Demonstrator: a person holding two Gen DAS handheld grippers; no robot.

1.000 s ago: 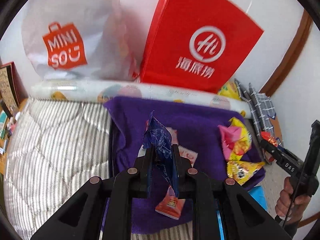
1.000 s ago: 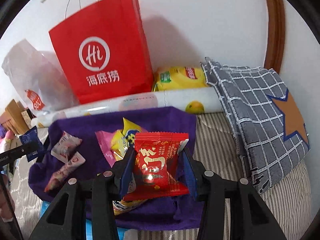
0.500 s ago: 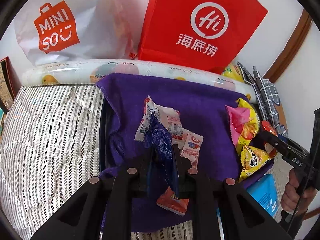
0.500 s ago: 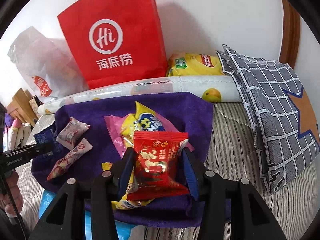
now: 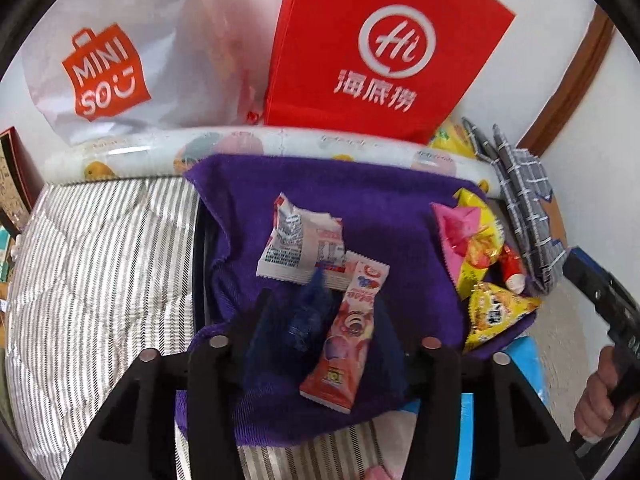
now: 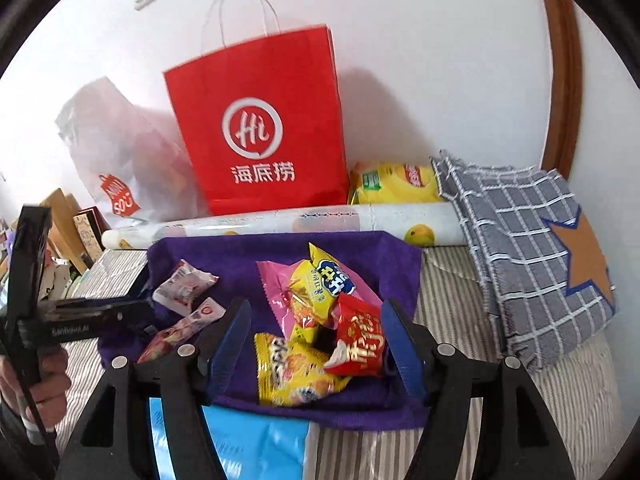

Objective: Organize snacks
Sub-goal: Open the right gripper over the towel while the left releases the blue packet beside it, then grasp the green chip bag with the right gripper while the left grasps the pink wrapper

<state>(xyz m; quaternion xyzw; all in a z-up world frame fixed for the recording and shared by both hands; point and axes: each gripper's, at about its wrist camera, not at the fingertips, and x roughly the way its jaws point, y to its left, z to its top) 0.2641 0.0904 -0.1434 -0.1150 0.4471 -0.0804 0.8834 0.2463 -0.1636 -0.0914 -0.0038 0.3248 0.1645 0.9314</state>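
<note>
**A:** We're opening both at once here. The left hand-held gripper [image 5: 320, 320] has just been spreading its jaws, and the dark blue packet [image 5: 304, 316] is sitting loose between them on the purple cloth [image 5: 372, 200], nothing pressing on it.

**B:** Same on our right hand-held gripper [image 6: 316, 340]: jaws just been widening, and the red packet [image 6: 360, 340] is lying free between them, leaning on the yellow snack bag [image 6: 292, 372].

**A:** So we're building two piles, looks like. The white wrappers [image 5: 300, 244] and pink stick packet [image 5: 348, 328] are grouping on our left, the yellow and pink bags on the right.

**B:** Guessing we're mostly done. The yellow chips bag [image 6: 394, 184] by the red paper bag [image 6: 256, 120] is maybe left, can't tell.
</note>
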